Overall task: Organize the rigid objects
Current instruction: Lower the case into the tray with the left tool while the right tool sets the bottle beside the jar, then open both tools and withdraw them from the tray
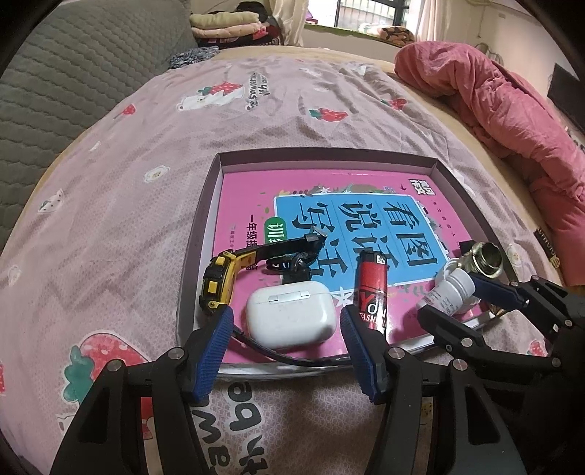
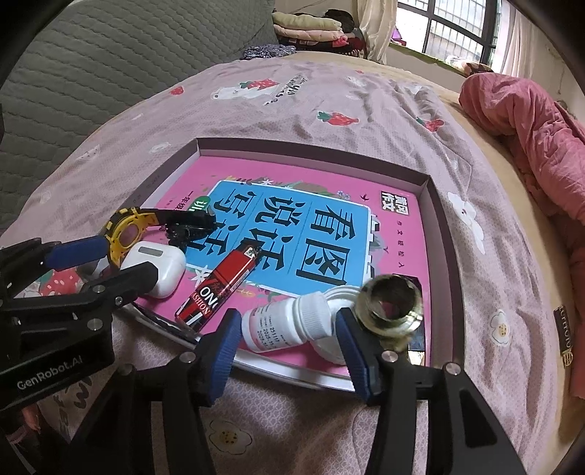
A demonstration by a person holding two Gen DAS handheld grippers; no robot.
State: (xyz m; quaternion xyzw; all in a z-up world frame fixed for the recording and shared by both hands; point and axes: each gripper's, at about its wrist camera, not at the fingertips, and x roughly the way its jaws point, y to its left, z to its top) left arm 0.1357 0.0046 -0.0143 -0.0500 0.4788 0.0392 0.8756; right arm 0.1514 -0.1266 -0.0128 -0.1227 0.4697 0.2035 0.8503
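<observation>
Bed (image 1: 109,182) covered in a pink sheet printed with strawberries. On it, a shallow box tray (image 1: 329,160) with low purple-grey walls; a pink workbook (image 1: 248,190) with a blue title panel lies flat inside and fills most of the floor.

Items sit along the near edge of the tray, on the workbook:
- Yellow-and-black wristwatch (image 1: 215,288) at the left end, standing on its side, black strap reaching toward the middle of the book.
- White earbud case (image 1: 289,314) just right of the watch, lid shut, hinge side up. A black cable runs under its near edge.
- Red lighter (image 1: 371,288) lying flat, right of the case, its metal head pointing away toward the far wall.
- White pill bottle (image 2: 289,321) on its side, cap toward the right, printed label facing up.
- Brass threaded fitting (image 2: 393,307) touching the bottle's cap end, its open bore facing the right wrist camera. Something white and round lies beneath these two; cannot tell what.

Left tool (image 1: 289,350): jaws spread wide, blue pads either side of the earbud case, nothing gripped. The left pad is close to the watch, the right pad in front of the lighter's base.

Right tool (image 2: 289,350): jaws also wide apart, holding nothing; the pill bottle lies in the gap between the pads, the right pad near the brass fitting. Contact cannot be confirmed.

Right of the tray, a bunched pink quilt (image 1: 512,109). Folded clothes (image 1: 226,25) are stacked at the far end.
</observation>
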